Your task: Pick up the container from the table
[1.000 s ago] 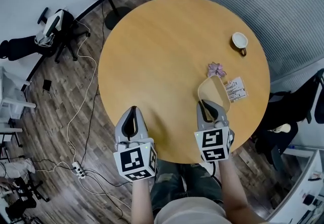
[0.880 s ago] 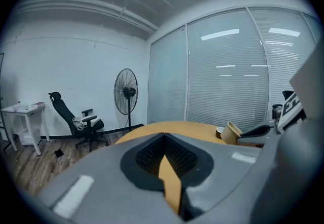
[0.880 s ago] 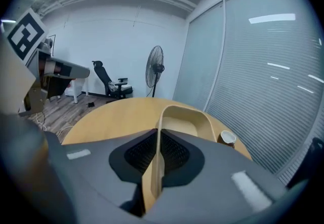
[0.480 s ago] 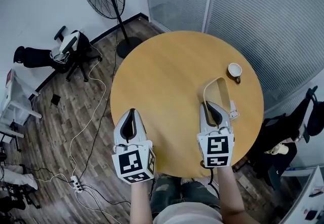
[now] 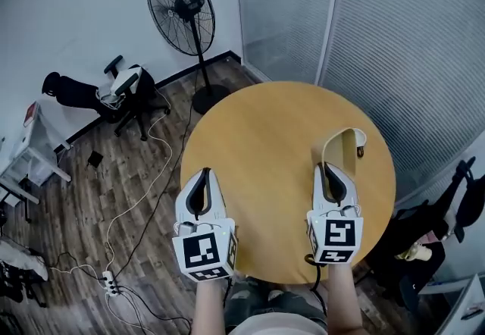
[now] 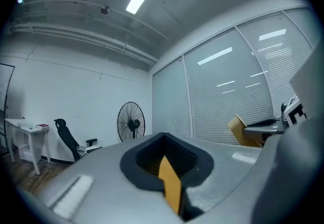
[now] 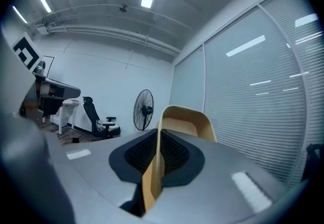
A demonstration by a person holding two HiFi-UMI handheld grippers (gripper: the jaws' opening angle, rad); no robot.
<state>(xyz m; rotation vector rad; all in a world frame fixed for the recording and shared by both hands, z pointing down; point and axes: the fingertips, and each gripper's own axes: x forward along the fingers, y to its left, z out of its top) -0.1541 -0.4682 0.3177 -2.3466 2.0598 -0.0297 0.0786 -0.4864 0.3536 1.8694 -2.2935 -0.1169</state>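
1. Above the round table [image 5: 258, 151], the right gripper [image 5: 332, 174] is clamped on one thin wall of the tan container [image 5: 345, 145]. The container juts out beyond the jaws, tipped on edge and clear of the tabletop.
2. The left gripper [image 5: 201, 178] hovers well apart from it, its jaws pressed together on nothing.
3. By my reading the pick-up itself looks done, and the step in hand is holding the container aloft.
4. The next move calls for a firm, steady pinch, since a wall held on one side could swivel or slip.
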